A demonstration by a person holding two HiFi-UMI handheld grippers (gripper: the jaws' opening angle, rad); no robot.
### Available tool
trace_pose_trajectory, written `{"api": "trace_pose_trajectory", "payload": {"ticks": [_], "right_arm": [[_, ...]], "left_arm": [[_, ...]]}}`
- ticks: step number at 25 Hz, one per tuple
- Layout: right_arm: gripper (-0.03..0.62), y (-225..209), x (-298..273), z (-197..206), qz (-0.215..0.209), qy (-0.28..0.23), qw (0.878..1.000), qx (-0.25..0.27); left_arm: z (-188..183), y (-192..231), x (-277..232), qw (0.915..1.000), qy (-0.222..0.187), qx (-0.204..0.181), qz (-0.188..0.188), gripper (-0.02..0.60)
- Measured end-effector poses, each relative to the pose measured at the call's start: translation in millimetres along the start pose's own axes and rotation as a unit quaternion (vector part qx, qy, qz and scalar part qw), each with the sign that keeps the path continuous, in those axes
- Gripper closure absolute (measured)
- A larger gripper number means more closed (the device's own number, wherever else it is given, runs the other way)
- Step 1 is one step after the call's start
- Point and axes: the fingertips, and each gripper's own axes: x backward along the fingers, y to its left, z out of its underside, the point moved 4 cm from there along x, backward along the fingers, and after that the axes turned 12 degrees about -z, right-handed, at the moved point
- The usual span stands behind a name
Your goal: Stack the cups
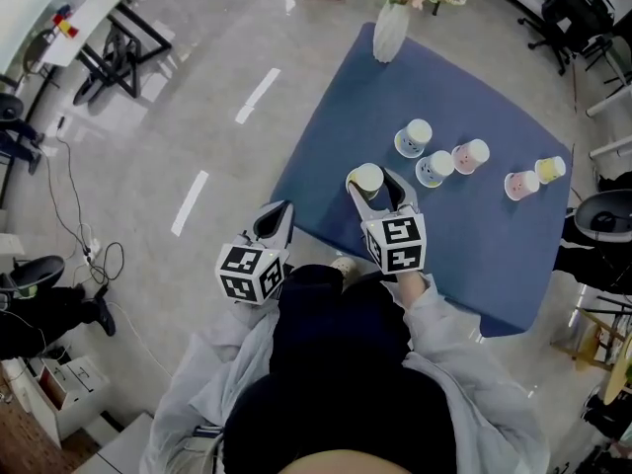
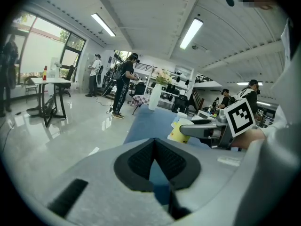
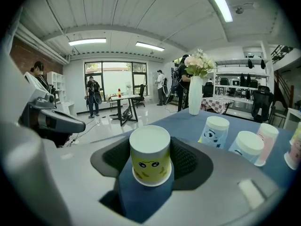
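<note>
A yellow cup (image 1: 366, 179) with a drawn face stands white end up between the jaws of my right gripper (image 1: 375, 182), near the left part of the blue table (image 1: 474, 255). In the right gripper view both pads press on the yellow cup (image 3: 150, 160). Two blue cups (image 1: 414, 137) (image 1: 434, 169), two pink cups (image 1: 470, 156) (image 1: 520, 184) and another yellow cup (image 1: 550, 170) stand further right. My left gripper (image 1: 277, 212) hangs just off the table's left edge with its pads together and nothing between them (image 2: 154, 140).
A white vase (image 1: 391, 28) with flowers stands at the table's far corner. Grey floor lies to the left, with a desk (image 1: 94, 8) at the upper left. People stand in the background of both gripper views. An office chair (image 1: 604, 215) sits at the right.
</note>
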Motion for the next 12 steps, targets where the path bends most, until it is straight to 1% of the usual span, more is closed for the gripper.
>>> {"api": "trace_pose_trajectory", "payload": {"ticks": [3,5,12], "right_arm": [[0.321,7,-14,7,0.0,0.016,1.0,0.008],[0.321,10,-18,9,0.002,0.01,1.0,0.006],[0.319,9,-21,9,-0.002,0.003,1.0,0.0]], "left_arm": [[2,10,3,1.0,0.001,0.008,-0.005,0.583],[3,13,3,0.9999,0.003,0.011,-0.003,0.583],[0,-1,-10,0.9998,0.007,0.0,0.021,0.583]]}}
